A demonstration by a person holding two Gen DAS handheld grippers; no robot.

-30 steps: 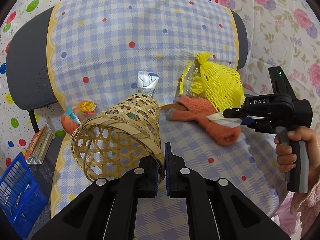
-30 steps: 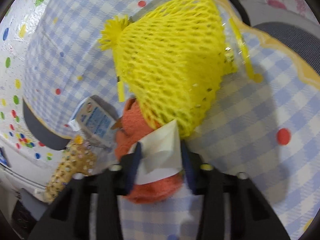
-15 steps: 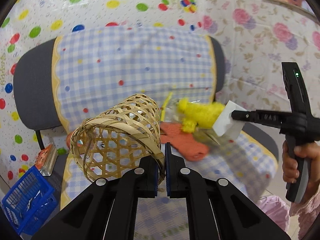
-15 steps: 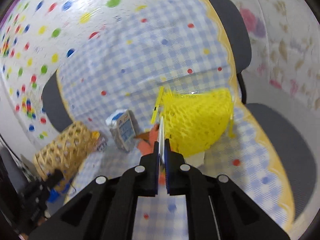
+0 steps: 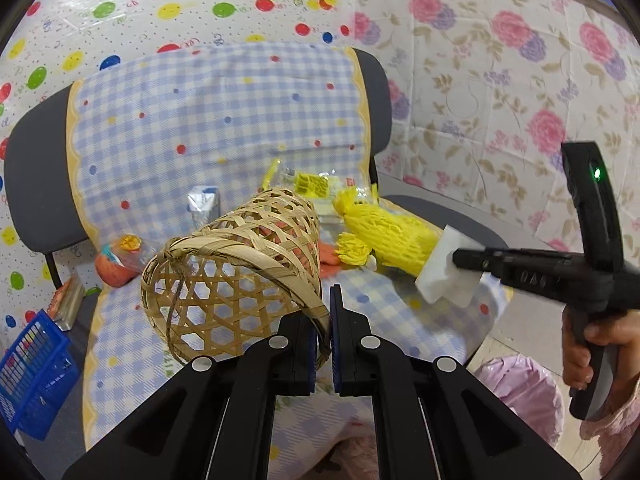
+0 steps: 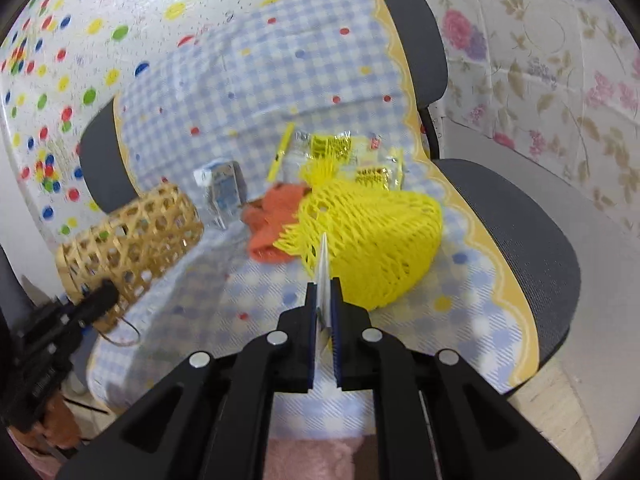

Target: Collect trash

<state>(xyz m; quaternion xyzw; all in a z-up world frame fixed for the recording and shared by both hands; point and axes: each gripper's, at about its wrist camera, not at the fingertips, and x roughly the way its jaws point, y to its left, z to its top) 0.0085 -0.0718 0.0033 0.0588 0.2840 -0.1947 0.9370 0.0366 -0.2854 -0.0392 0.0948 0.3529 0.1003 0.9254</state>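
1. While the left gripper (image 5: pixel 330 312) is held above the chair seat, its jaws are closed on the rim of the woven bamboo basket (image 5: pixel 236 276), which is tipped on its side with the mouth turned toward the left wrist camera.
2. The right gripper (image 6: pixel 325 292) is clamped on a white paper scrap (image 5: pixel 444 270); in the right wrist view the scrap (image 6: pixel 323 268) is seen edge-on between the narrow jaws.
3. The scrap is held in the air, over the right edge of the seat and beside the yellow foam net (image 5: pixel 394 238), apart from the basket.
4. The seat is covered by a blue checked cloth (image 5: pixel 208 120) with coloured dots, draped over a grey chair (image 6: pixel 516 224).
5. On the cloth, behind the basket, a small milk carton (image 5: pixel 205 203), a clear plastic wrapper (image 6: pixel 336 152) with yellow print and an orange knitted item (image 6: pixel 276 216) are seen.
6. The orange item is partly covered by the yellow net.
7. A pink-lined bin (image 5: pixel 524 388) is visible on the floor below the right gripper.
8. A blue plastic crate (image 5: pixel 34 372) is located on the floor at the left of the chair.
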